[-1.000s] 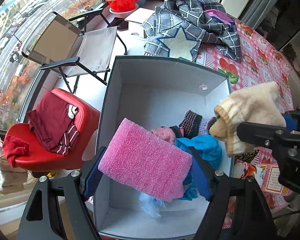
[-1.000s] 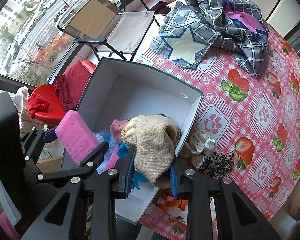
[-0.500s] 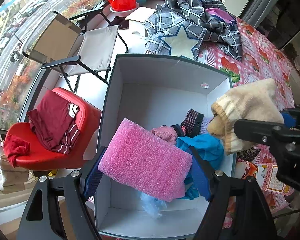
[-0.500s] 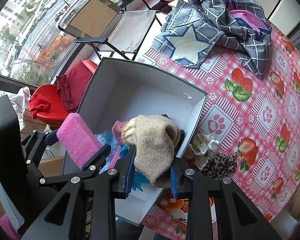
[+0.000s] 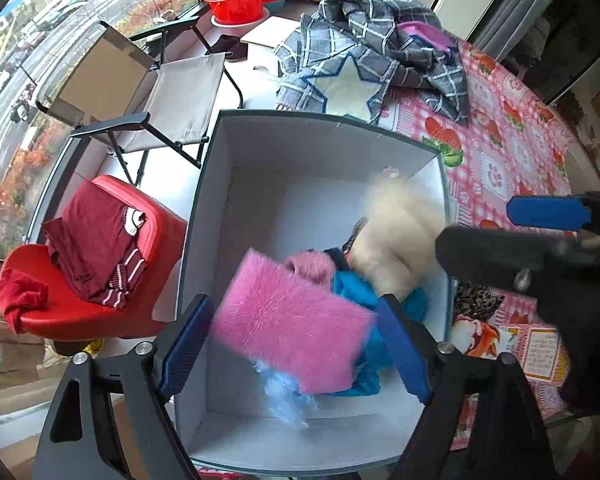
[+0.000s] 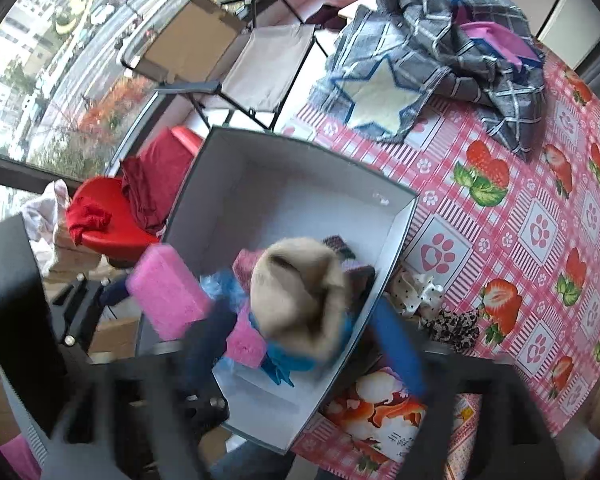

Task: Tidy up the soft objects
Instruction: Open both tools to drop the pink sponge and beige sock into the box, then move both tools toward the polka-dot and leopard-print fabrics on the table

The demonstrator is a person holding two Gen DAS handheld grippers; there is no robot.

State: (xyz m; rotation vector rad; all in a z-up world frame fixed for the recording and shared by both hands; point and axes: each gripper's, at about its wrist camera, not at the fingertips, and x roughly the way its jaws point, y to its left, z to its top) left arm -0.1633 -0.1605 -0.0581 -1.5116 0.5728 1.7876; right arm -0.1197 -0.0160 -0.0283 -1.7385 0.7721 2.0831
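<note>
Both pairs of fingers gape, so the pink foam block point(image 5: 292, 328) and beige knitted sock point(image 6: 300, 296) drop into the grey-rimmed white box point(image 5: 380, 130) at centre frame; spotted cloths point(image 6: 440, 304) outside remain.

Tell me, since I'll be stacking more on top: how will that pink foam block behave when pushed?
The pink foam block probably compresses and springs back, given its porous surface. It looks light for its bulk. In the box, soft clothes beneath would likely let it shift.
</note>
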